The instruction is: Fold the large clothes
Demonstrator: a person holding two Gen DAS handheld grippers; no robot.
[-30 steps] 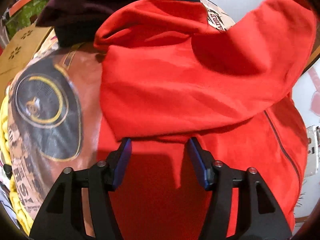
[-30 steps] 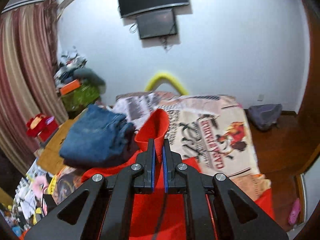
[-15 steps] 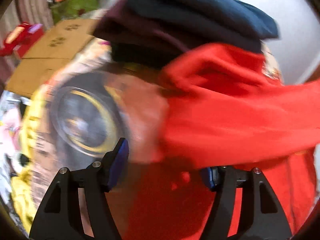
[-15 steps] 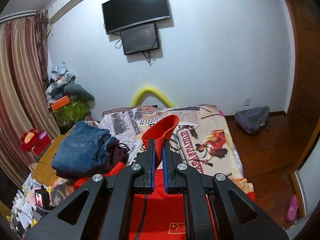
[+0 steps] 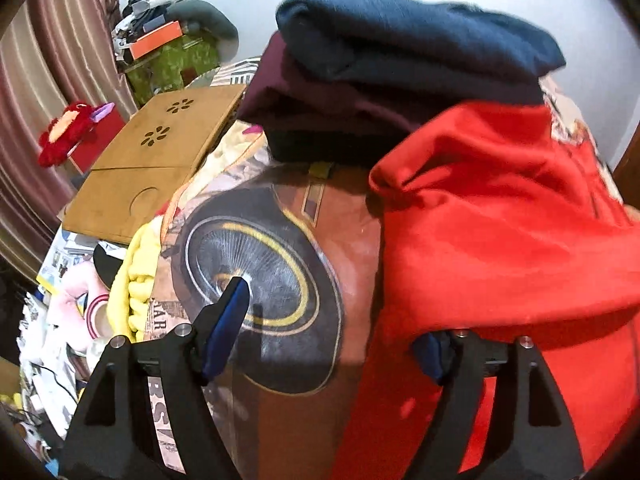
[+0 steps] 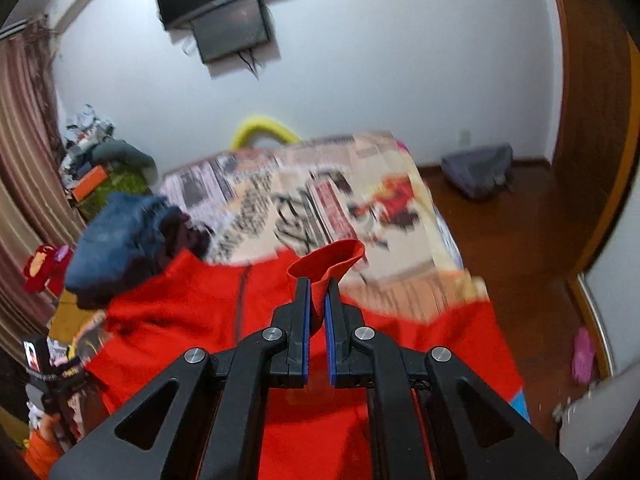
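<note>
A large red zip jacket point(image 6: 192, 312) lies spread on the printed bedspread point(image 6: 320, 196). My right gripper point(image 6: 316, 304) is shut on the jacket's ribbed cuff point(image 6: 332, 260) and holds the sleeve up above the body. In the left wrist view the red jacket point(image 5: 500, 240) fills the right side, and a fold of it drapes over the right finger. My left gripper point(image 5: 336, 320) is open and empty, its left fingertip point(image 5: 236, 292) over a wheel picture on the bedspread point(image 5: 256, 264).
A stack of folded dark clothes, blue on top point(image 5: 400, 52), sits on the bed just behind the jacket; it also shows in the right wrist view point(image 6: 120, 236). A cardboard box point(image 5: 156, 160) and clutter lie left of the bed. A grey bag point(image 6: 476, 168) is on the floor.
My right gripper has carried the cuff down and toward the jacket body. My left gripper has shifted left and back, so more bedspread and the clothes stack show.
</note>
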